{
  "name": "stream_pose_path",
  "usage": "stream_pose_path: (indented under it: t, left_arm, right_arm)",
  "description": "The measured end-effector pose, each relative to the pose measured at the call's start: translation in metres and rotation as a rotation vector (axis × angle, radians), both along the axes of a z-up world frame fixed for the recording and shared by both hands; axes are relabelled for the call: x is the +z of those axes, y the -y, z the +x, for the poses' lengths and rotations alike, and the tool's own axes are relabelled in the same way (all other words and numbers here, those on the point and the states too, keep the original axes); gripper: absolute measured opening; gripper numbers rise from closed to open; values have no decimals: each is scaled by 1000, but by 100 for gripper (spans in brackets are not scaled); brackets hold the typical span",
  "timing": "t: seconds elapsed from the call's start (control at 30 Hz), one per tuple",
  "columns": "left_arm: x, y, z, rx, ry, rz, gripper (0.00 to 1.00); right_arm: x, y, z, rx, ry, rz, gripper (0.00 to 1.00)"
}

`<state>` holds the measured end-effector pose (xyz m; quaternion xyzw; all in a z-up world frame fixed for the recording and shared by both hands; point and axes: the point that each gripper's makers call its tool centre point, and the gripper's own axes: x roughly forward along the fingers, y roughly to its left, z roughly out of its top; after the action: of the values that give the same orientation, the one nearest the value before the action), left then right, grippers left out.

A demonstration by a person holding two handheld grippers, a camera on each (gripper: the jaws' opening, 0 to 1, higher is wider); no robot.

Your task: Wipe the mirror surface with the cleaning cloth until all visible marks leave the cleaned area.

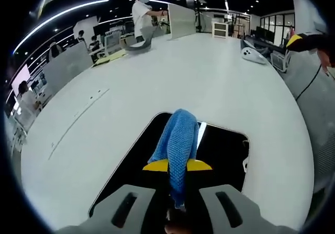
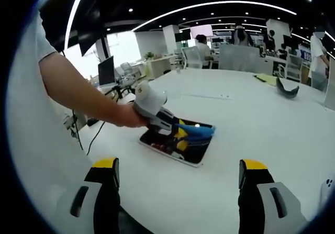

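A blue cleaning cloth (image 1: 178, 145) hangs forward from my left gripper (image 1: 178, 166), whose yellow-tipped jaws are shut on it. The cloth drapes onto a dark rectangular mirror (image 1: 225, 153) lying flat on the white table (image 1: 157, 82). In the right gripper view the mirror (image 2: 196, 153) lies ahead at centre left, with the left gripper (image 2: 180, 132) and the blue cloth (image 2: 199, 130) over it, held by a person's hand (image 2: 128, 116). My right gripper (image 2: 178, 174) hovers above the table well short of the mirror, jaws wide apart with nothing between them.
A grey curved object (image 1: 140, 45) and a yellow sheet (image 1: 112, 57) lie at the table's far side. A white device (image 1: 254, 55) rests at the far right. People stand and sit at desks beyond. A cable (image 2: 86, 140) runs off the table's left edge.
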<state>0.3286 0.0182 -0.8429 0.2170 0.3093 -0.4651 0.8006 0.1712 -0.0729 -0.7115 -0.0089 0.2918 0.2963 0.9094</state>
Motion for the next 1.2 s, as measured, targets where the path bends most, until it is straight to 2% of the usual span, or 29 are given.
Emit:
stream_pose_path:
  t: [0.33, 1.2]
  left_arm:
    - [0, -18, -3, 25, 4, 11, 6]
    - [0, -49, -11, 92, 1, 18, 6]
  right_arm:
    - [2, -3, 2, 17, 9, 1, 94]
    - [4, -17, 3, 70, 16, 17, 94]
